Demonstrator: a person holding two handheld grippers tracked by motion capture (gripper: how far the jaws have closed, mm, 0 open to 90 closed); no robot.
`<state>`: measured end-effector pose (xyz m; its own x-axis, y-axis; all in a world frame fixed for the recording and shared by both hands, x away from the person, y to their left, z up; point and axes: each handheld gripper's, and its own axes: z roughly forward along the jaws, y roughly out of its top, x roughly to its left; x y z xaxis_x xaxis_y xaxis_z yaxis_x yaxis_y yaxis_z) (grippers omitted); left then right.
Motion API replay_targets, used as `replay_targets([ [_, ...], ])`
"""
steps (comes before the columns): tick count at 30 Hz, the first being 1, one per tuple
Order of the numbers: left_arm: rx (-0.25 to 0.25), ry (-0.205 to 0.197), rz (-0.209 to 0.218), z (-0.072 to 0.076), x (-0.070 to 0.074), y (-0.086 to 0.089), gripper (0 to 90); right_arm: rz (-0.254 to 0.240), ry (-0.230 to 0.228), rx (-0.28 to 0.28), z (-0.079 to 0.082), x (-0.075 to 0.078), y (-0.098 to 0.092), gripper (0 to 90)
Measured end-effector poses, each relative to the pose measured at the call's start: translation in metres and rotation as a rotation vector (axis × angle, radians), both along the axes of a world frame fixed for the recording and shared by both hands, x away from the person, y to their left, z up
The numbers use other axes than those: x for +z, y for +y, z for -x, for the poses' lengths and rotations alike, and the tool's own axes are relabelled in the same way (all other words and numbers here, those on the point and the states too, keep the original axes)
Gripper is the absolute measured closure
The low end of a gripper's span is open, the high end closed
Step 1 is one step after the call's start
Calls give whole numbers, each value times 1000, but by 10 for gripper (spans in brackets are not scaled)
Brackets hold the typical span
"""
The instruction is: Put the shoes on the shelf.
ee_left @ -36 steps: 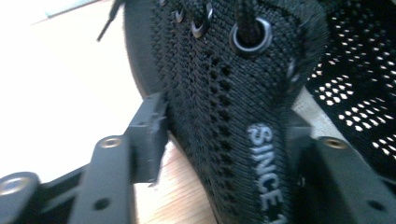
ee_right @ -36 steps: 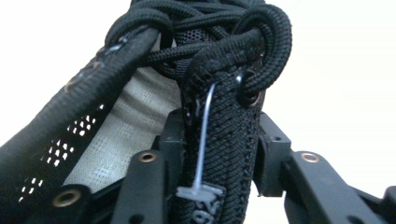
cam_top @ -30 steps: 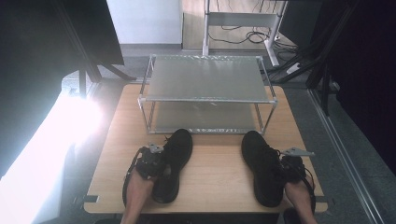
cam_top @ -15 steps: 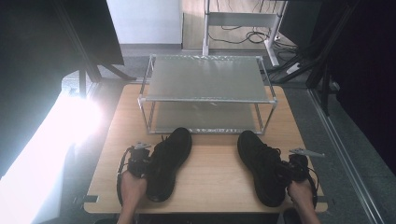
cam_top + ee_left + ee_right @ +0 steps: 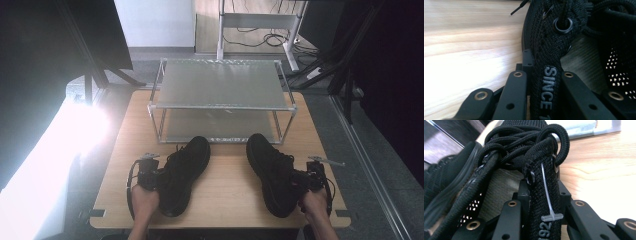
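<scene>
Shoes are lying side by side on the table (image 5: 227, 187), toes pointing toward the rack (image 5: 222, 102), heels toward the person.

1. Left shoe (image 5: 182, 172): it is resting on its sole at the left of the high view, just in front of the rack's lower shelf. The left gripper (image 5: 152, 177) is pressing against its outer side near the collar. In the left gripper view, the two black jaws are clamping the collar wall (image 5: 547, 82) between them, one inside the shoe and one outside; white lettering is showing on the pinched fabric.

2. Right shoe (image 5: 272, 172): it is resting at the right of the high view, well apart from the left shoe. The right gripper (image 5: 307, 182) is sitting at its outer side near the heel. In the right gripper view, the jaws are squeezing the collar wall (image 5: 544, 195), with the laces (image 5: 524, 142) bunched above and a clear plastic tag fastener (image 5: 550, 213) lying on the gripped strip.

3. Both hands are holding the grippers low over the table's near edge.
</scene>
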<state>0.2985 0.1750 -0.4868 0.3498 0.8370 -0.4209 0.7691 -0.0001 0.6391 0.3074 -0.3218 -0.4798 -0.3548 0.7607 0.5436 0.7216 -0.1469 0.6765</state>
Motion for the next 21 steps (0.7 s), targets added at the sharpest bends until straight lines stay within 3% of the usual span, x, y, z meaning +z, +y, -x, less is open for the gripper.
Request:
replay_targets([
  [6, 3, -4, 21, 2, 1, -6, 818, -40, -3, -2, -1, 2, 4, 729],
  [21, 51, -77, 176, 18, 22, -9, 817, -165, -11, 0, 2, 17, 22, 730],
])
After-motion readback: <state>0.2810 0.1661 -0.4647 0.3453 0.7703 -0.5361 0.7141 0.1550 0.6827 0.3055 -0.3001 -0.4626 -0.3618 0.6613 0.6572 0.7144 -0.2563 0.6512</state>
